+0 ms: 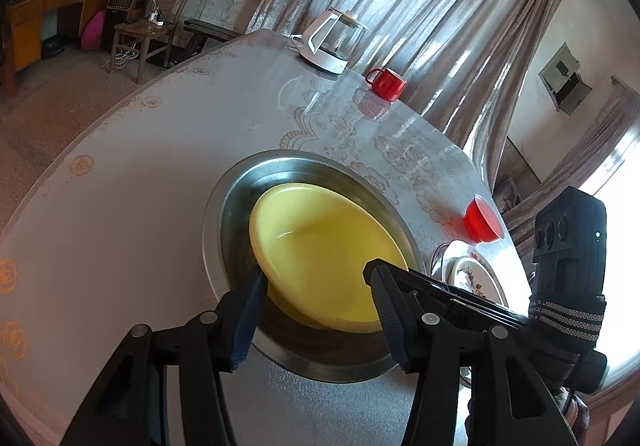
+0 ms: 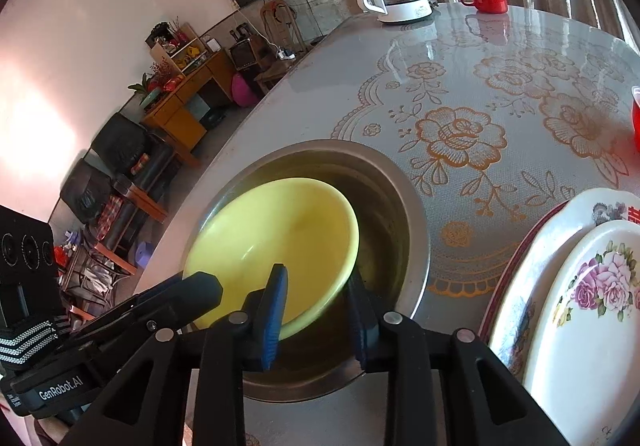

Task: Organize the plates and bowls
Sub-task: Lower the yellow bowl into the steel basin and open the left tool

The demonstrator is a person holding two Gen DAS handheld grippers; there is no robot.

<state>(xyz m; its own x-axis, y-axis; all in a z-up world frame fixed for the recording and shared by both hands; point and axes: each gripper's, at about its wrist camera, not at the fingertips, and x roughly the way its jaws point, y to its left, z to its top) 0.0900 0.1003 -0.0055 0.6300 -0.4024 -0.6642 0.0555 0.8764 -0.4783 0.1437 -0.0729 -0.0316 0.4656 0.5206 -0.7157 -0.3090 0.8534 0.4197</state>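
yellow bowl: shallow round yellow plastic bowl [image 1: 324, 254], sitting tilted inside the wide steel basin [image 1: 224, 214], off toward one side of it rather than centred

key relation: the bowl's near rim sits right between both sets of fingers, so both tools come at it from the same near side, one at each end of that rim

right gripper: the right gripper [image 2: 320, 310] straddles the rim, one blue pad inside the bowl and one outside; jaws narrowly parted, looks like no real squeeze

left gripper: the left gripper [image 1: 316, 310] is spread wider, one pad at the bowl's outer edge, the other over its inside

nearer hand: honestly about even, I'd guess the right has the tighter line

around: flowered white plates [image 2: 592, 306] stacked just beside the basin on the floral-print table [image 2: 460, 86]
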